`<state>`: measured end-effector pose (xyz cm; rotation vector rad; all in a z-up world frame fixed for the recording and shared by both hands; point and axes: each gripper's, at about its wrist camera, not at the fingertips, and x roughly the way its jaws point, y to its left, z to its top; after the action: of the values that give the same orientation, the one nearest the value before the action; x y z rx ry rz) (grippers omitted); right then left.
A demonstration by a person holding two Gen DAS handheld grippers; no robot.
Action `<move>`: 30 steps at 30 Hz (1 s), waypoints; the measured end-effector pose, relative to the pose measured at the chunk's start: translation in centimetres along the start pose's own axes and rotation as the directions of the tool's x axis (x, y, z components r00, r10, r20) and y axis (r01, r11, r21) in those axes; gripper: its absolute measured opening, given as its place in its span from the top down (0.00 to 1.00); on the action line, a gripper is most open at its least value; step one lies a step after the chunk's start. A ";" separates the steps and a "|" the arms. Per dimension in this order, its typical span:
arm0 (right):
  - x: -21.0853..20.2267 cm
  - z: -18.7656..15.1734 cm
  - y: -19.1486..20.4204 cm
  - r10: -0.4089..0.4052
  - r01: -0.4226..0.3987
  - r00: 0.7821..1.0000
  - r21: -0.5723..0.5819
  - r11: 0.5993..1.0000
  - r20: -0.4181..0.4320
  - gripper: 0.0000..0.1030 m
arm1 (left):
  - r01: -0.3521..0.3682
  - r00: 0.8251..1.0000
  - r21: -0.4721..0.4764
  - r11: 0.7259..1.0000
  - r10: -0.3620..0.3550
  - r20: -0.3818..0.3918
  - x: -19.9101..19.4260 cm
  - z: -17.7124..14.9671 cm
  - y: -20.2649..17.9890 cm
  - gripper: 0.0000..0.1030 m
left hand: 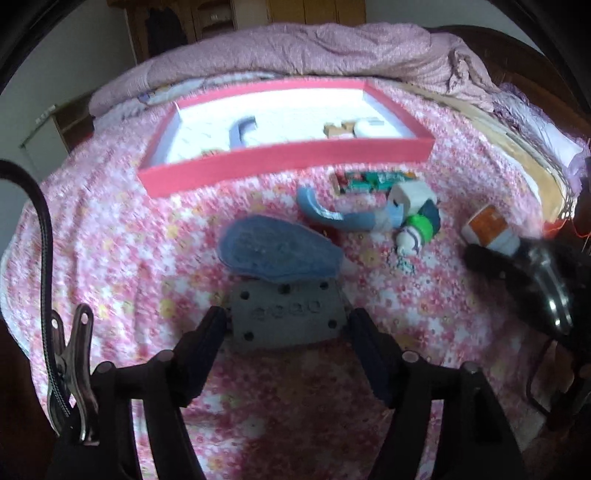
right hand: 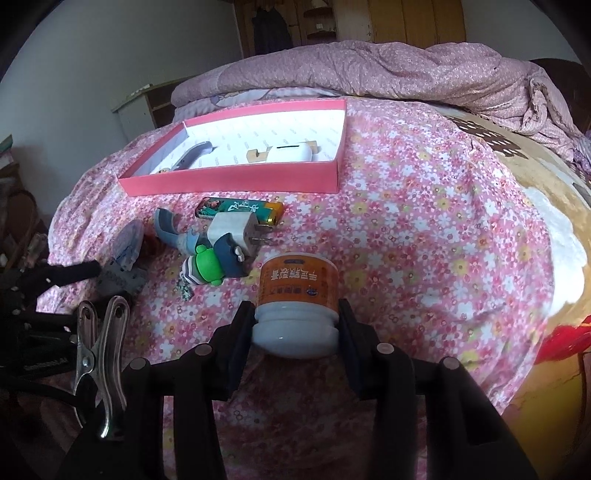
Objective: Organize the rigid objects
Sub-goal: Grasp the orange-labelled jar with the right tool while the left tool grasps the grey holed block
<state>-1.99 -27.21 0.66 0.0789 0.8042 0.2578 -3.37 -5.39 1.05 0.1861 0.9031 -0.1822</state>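
Note:
My left gripper (left hand: pixel 288 321) is shut on a grey block with a blue oval pad (left hand: pixel 277 251) on it, held over the flowered bedspread. My right gripper (right hand: pixel 295 325) is shut on an orange and white jar (right hand: pixel 297 299) by its white cap; the jar also shows at the right of the left wrist view (left hand: pixel 489 229). A pink tray (right hand: pixel 229 181) (left hand: pixel 284 166) lies beyond, holding a white case (right hand: pixel 291 152), a wooden piece (right hand: pixel 255 155) and a grey curved tool (right hand: pixel 192 155). A lighter (right hand: pixel 240 210), white plug (right hand: pixel 236 232), green toy (right hand: pixel 207 266) and blue curved piece (right hand: pixel 170 229) lie before the tray.
A bunched purple quilt (right hand: pixel 369 70) lies along the far side of the bed. A tan blanket with white patches (right hand: pixel 546 221) covers the right side. Wooden cabinets (right hand: pixel 332 22) stand behind the bed. A metal clip (right hand: pixel 99 362) hangs at the left of each gripper.

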 end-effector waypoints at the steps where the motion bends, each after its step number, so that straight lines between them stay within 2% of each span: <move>1: 0.0 0.0 -0.1 0.004 -0.004 1.000 0.004 1.000 0.001 0.56 | 0.005 1.000 -0.003 1.000 -0.005 0.005 0.0 0.0 0.1 0.28; 7: -0.1 -0.2 -0.4 0.024 -0.024 1.000 0.017 1.000 0.012 0.56 | 0.038 0.999 -0.012 0.999 -0.038 0.009 0.1 0.1 0.2 0.28; 13: -0.1 -0.2 -0.2 0.015 -0.015 1.000 0.008 1.000 0.006 0.56 | 0.148 0.989 -0.016 0.989 -0.147 0.018 -1.3 0.1 1.1 0.28; 20: -0.1 -0.2 0.6 -0.042 0.042 0.999 -0.026 0.999 -0.005 0.59 | 0.140 0.986 -0.022 0.990 -0.138 0.089 -3.8 0.2 2.6 0.28; 24: -0.3 0.0 0.1 0.001 0.000 1.000 0.032 0.999 -0.028 0.59 | 0.133 0.985 -0.046 0.990 -0.127 0.115 -4.4 0.4 3.8 0.28; 30: -0.8 0.8 0.3 0.009 -0.007 0.999 0.041 0.999 -0.052 0.59 | 0.130 0.984 -0.070 0.989 -0.120 0.134 -4.7 1.6 5.5 0.28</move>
<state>-2.05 -27.08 1.87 0.1137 0.8615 0.2516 -3.71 -0.06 6.14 0.0432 0.7912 -0.2719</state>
